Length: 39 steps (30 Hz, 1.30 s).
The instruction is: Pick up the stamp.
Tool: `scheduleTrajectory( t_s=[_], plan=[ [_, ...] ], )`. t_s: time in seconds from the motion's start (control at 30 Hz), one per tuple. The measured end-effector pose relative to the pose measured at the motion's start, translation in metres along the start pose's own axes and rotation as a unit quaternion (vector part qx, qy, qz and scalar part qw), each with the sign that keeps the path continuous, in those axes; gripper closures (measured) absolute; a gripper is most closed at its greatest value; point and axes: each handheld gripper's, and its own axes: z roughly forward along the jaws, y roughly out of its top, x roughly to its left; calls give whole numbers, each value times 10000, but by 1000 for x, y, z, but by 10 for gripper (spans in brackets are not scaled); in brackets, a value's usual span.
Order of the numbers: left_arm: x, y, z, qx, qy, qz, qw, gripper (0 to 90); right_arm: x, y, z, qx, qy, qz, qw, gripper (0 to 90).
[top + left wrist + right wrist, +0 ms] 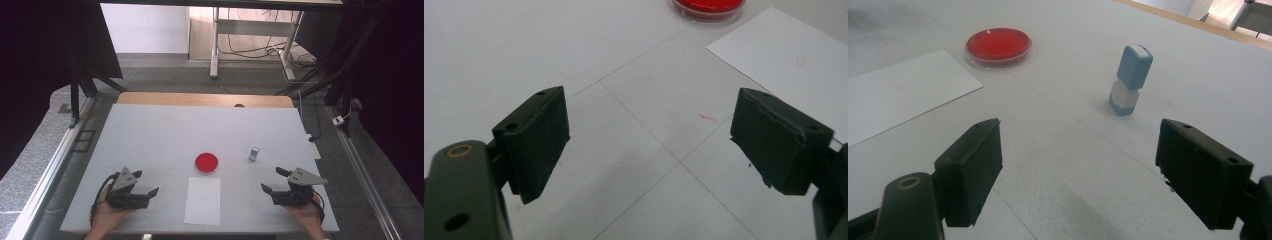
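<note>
Table (pixel 150 130) is mostly bare, so plenty of room: wide open surface beyond and to both sides of the items, far edge and side edges well apart from everything. White paper sheet (pixel 202 200) lies near the front edge, between the two hands, its near end close to the table lip, so that's the one tight margin. Red ink-pad dish (pixel 206 163) sits just beyond the sheet's far end, apart from it. Small blue-and-white stamp (pixel 1130 80) stands upright to the right of the dish, well apart, and ahead of the right gripper (pixel 274 180). Left gripper (pixel 146 183) rests low by the sheet's left side. Both have jaws spread wide with nothing between them; neither touches any item. Reads as the start: nothing picked up yet, stamp untouched. Likely next move: right gripper goes forward to the stamp, straddles its body, closes gently so it stays upright. The path is unobstructed. Left could pin the sheet. Risk: the stamp is tall and narrow, so a glancing jaw tips it.
</note>
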Motion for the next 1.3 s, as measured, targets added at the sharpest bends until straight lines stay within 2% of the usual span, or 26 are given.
scheduleTrajectory(
  t_s=[0.3,0.9,1.3],
  plan=[
    [-1,1,0,-58,36,37,10000,159,2,-1,1,79,-1,-42,10000,192],
    [-2,1,2,-79,87,100,9999,159,-2,-2,2,133,-86,84,9998,212],
    [-2,1,4,-75,110,143,9998,159,-4,13,0,82,-165,185,9997,226]
  ],
)
